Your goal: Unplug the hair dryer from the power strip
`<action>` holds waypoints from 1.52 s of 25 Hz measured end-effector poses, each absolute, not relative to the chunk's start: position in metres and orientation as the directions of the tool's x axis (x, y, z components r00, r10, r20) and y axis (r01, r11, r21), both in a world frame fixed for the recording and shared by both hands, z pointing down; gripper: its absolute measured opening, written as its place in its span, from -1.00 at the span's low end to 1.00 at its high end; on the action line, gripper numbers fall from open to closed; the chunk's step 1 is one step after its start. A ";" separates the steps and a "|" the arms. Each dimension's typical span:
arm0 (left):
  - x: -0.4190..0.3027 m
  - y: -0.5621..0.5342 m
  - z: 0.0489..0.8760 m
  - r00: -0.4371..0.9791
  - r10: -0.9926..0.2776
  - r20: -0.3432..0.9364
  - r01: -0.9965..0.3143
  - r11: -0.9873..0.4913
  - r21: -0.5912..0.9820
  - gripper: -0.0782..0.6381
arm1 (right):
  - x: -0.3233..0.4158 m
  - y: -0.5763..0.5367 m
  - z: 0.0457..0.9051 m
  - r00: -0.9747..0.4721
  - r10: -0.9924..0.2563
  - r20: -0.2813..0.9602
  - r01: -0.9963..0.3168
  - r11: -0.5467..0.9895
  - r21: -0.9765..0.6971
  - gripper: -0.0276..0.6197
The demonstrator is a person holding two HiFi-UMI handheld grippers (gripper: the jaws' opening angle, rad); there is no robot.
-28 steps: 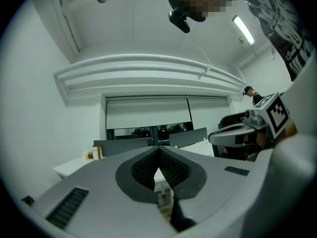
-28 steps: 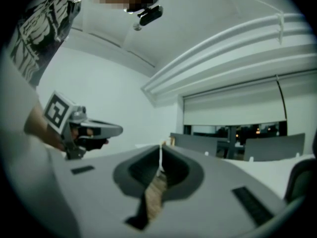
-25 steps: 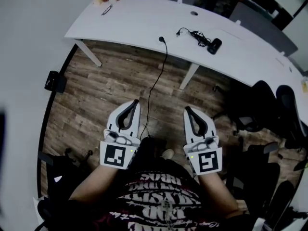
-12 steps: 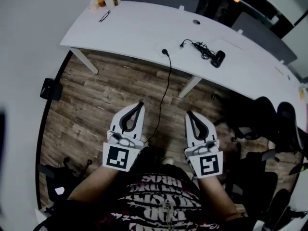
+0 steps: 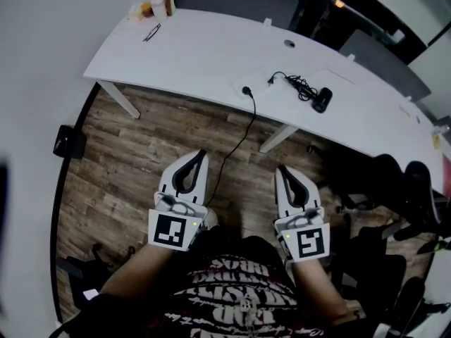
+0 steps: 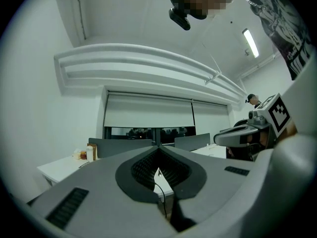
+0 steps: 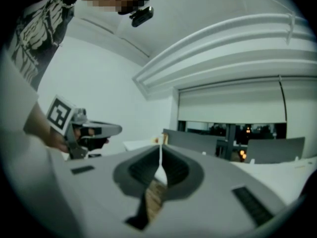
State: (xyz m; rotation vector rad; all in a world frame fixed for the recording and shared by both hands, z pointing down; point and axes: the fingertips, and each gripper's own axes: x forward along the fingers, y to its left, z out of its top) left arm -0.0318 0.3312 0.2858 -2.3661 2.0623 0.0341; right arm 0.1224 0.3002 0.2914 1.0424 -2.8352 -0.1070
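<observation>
A black hair dryer (image 5: 321,99) lies on the white curved table (image 5: 190,55) with its bundled cord (image 5: 297,85) leading left to a plug (image 5: 272,79) at a faint white power strip (image 5: 259,82). A second black plug (image 5: 246,90) sits at the strip's near end, and its cable (image 5: 236,143) hangs to the wooden floor. My left gripper (image 5: 202,153) (image 6: 159,145) and right gripper (image 5: 281,167) (image 7: 160,144) are held level over the floor, well short of the table. Both are shut with nothing between their jaws.
Black office chairs (image 5: 394,182) crowd the right side. Small bottles and a box (image 5: 151,5) stand at the table's far left corner, and a thin dark item (image 5: 151,32) lies near them. Two table legs (image 5: 118,98) (image 5: 276,138) slant to the floor. A black box (image 5: 68,141) sits by the left wall.
The table, strip and dryer have slid lower and nearer in the head view as I moved toward them. Both grippers came along, still shut and side by side.
</observation>
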 end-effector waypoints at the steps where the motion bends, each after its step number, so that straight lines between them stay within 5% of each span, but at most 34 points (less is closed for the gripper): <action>1: -0.035 0.329 0.285 0.142 -0.990 -0.022 -0.990 -0.142 0.013 -0.71 | 0.121 0.298 0.291 -0.751 -0.654 0.092 -0.645 0.756 0.110 -0.81; 38: -0.021 0.160 0.304 0.080 -0.997 0.019 -0.996 -0.080 0.027 -0.71 | 0.139 0.127 0.307 -0.791 -0.600 0.118 -0.597 0.800 0.064 -0.81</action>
